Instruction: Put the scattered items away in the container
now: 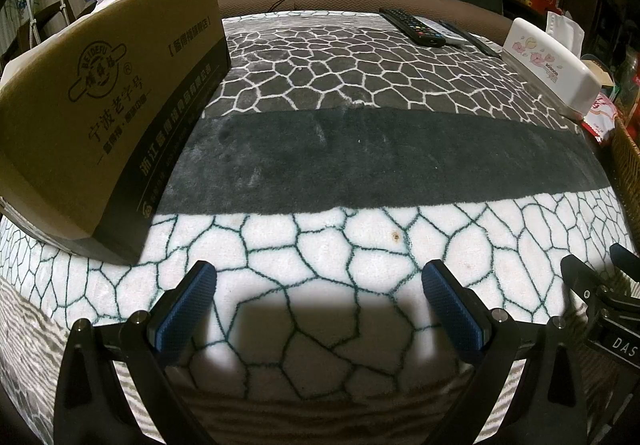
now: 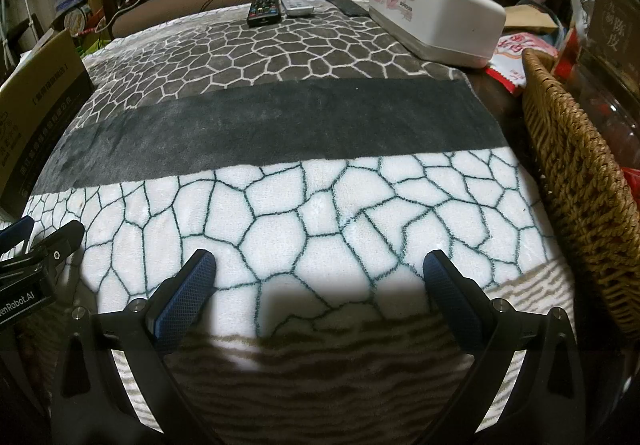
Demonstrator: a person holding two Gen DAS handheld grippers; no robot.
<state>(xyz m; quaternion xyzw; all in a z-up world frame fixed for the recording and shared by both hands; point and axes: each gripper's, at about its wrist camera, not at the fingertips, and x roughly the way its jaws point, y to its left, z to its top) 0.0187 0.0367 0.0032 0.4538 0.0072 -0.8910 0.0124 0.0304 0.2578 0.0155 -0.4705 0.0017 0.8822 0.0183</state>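
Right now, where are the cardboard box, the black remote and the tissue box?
cardboard box point(image 1: 100, 117), left wrist view, printed side.
black remote point(image 2: 262, 10), right wrist view, button face.
tissue box point(image 2: 436, 17), right wrist view, white lid.

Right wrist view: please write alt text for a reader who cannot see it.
The open right gripper hovers empty over a stone-patterned blanket. Three remote controls lie at the far edge beside a white tissue box, with a wicker basket at right and a cardboard box at left.

You have open blanket point(image 2: 280, 125) ahead; the cardboard box point(image 1: 100, 105) walls the left, the wicker basket point(image 2: 580, 185) the right.
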